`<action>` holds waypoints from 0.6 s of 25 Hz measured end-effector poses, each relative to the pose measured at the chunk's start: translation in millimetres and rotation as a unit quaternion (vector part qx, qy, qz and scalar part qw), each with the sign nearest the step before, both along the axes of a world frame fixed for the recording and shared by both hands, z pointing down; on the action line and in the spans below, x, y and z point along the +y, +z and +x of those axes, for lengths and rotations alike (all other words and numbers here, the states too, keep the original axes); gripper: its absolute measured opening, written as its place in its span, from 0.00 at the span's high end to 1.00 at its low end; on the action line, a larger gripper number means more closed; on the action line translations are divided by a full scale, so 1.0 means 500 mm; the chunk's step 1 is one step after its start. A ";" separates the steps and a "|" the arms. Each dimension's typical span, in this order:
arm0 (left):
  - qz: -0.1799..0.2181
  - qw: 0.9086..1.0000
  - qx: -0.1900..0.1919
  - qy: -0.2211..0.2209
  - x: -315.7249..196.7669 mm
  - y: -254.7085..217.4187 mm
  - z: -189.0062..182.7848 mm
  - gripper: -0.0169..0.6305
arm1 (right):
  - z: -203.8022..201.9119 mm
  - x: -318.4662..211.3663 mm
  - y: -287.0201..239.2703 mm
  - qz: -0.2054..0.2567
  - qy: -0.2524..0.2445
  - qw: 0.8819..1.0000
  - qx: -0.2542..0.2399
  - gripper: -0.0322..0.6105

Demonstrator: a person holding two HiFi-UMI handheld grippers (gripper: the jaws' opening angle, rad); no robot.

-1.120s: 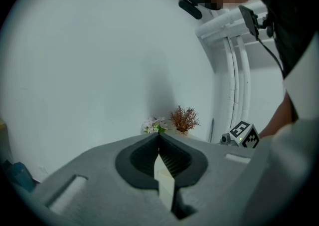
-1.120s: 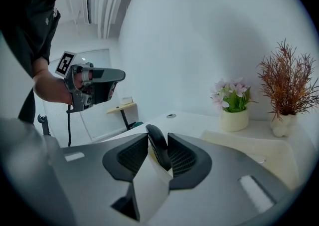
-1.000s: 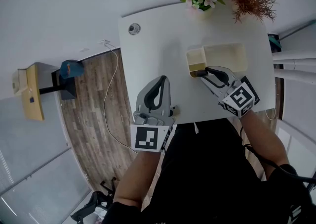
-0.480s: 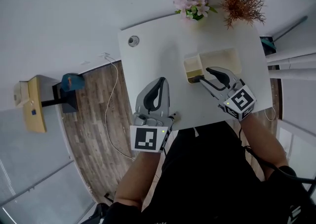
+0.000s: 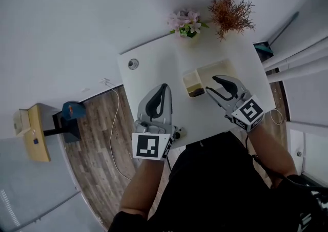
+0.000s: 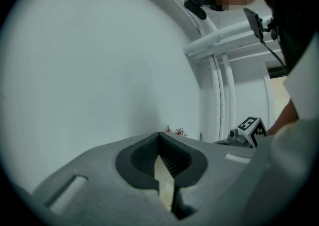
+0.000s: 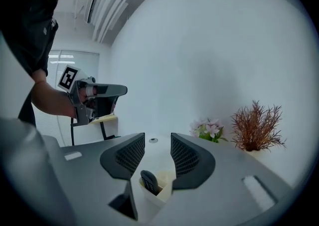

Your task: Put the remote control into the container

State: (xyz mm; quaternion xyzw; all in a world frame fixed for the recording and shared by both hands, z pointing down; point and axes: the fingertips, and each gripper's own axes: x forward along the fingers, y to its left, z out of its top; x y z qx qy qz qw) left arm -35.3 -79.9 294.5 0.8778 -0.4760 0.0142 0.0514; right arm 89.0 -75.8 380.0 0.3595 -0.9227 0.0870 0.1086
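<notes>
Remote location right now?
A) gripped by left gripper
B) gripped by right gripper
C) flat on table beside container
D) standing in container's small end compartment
D: the remote stands on end in the small compartment of the container; the right gripper, jaws just opened, holds nothing.
</notes>
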 end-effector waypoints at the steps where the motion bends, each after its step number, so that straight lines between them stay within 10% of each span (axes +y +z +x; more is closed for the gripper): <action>1: 0.003 1.000 -0.002 0.007 0.000 -0.004 0.000 0.98 | 0.002 0.004 -0.005 0.003 0.006 1.000 0.002 0.69; 15: 0.014 0.998 0.031 0.054 0.012 -0.026 0.011 0.98 | 0.081 0.071 -0.071 0.032 0.104 0.994 0.016 0.72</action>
